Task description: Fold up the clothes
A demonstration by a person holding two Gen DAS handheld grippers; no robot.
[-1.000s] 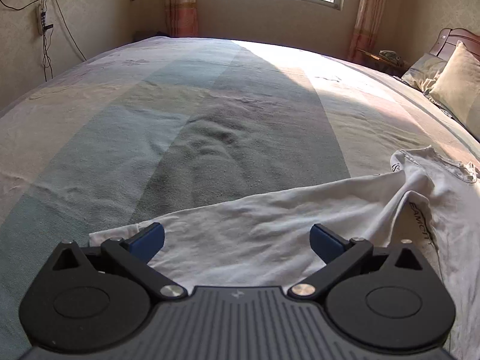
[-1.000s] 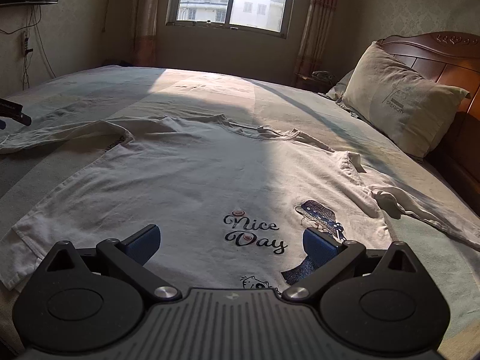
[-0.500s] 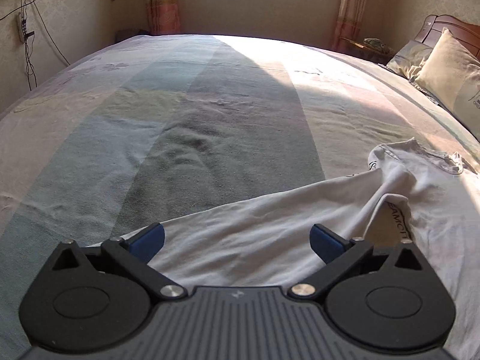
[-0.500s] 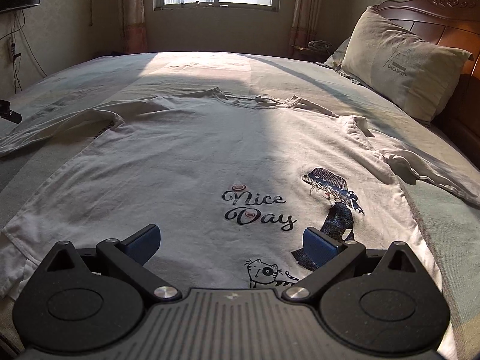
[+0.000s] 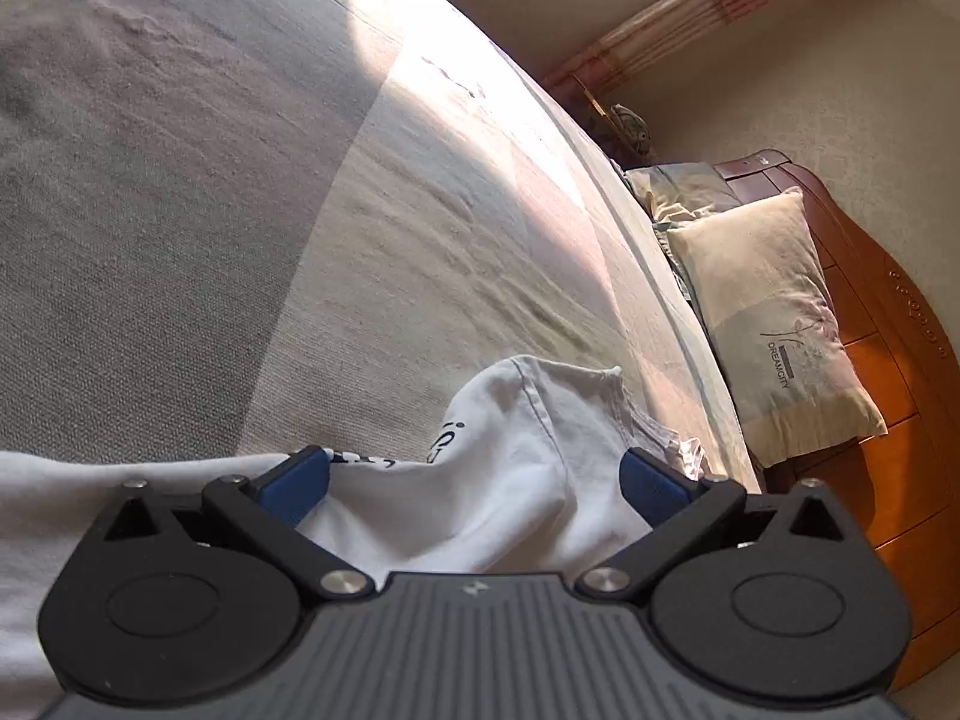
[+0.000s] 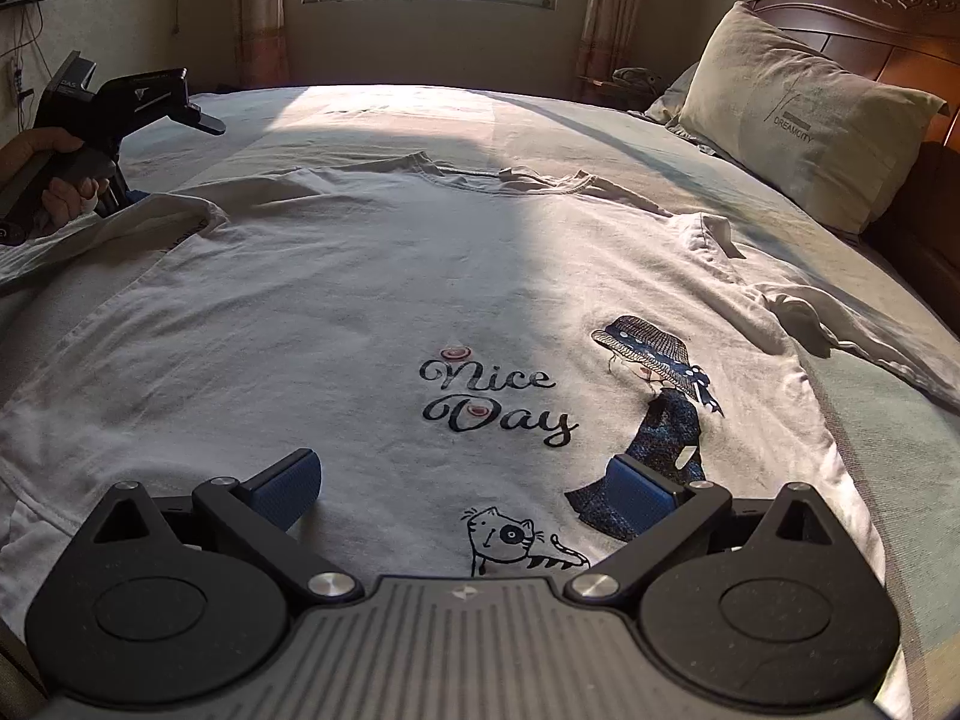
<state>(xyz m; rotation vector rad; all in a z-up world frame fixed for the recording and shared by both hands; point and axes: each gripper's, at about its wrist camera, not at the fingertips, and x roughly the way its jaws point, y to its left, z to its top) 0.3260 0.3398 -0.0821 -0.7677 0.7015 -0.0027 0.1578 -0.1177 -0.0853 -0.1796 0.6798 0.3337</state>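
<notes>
the white shirt (image 6: 360, 276) lies face-up on the bed (image 6: 888, 420), collar away; the left tool (image 5: 474, 480), fingers wide, straddles its bunched left sleeve (image 5: 528, 438), nearer than the wide-open right tool (image 6: 459, 486) at the hem.

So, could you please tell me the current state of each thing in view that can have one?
White long-sleeved printed T-shirt: spread flat on the bed, print up, unfolded.
Its sleeve: bunched between the left gripper's fingers, not clamped.
Left gripper: open, tilted.
Right gripper: open, over the hem.
Beige pillow: propped against the headboard.
</notes>
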